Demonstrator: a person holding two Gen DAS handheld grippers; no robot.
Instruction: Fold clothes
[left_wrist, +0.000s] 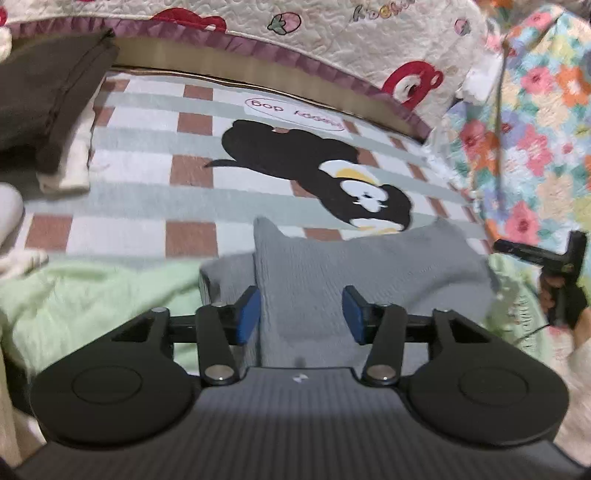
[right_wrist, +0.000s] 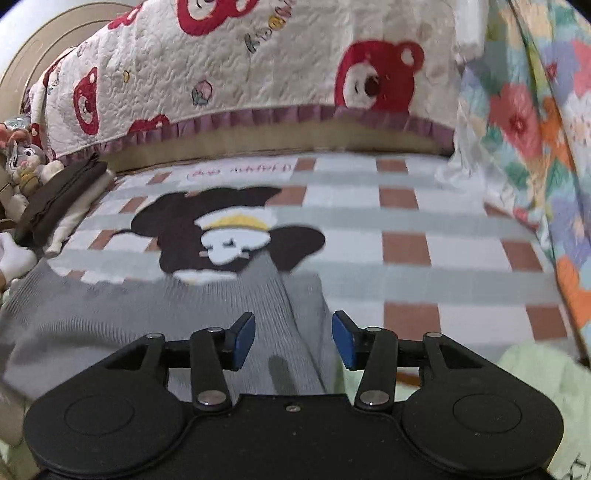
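A grey knit garment (left_wrist: 354, 266) lies on a checked rug with a black dog picture (left_wrist: 303, 158), partly over a pale green cloth (left_wrist: 92, 295). My left gripper (left_wrist: 301, 314) is open, its blue pads either side of the grey fabric just above it. In the right wrist view the same grey garment (right_wrist: 147, 317) spreads to the left, with a folded ridge running toward me. My right gripper (right_wrist: 293, 339) is open over that ridge, holding nothing. The right gripper also shows at the left wrist view's right edge (left_wrist: 557, 273).
A stack of folded dark brown and cream clothes (left_wrist: 55, 122) sits at the rug's far left, also in the right wrist view (right_wrist: 62, 203). A quilt with red bears (right_wrist: 258, 62) hangs along the back. A flowered quilt (right_wrist: 535, 147) borders the right side. Soft toys (right_wrist: 22, 162) sit far left.
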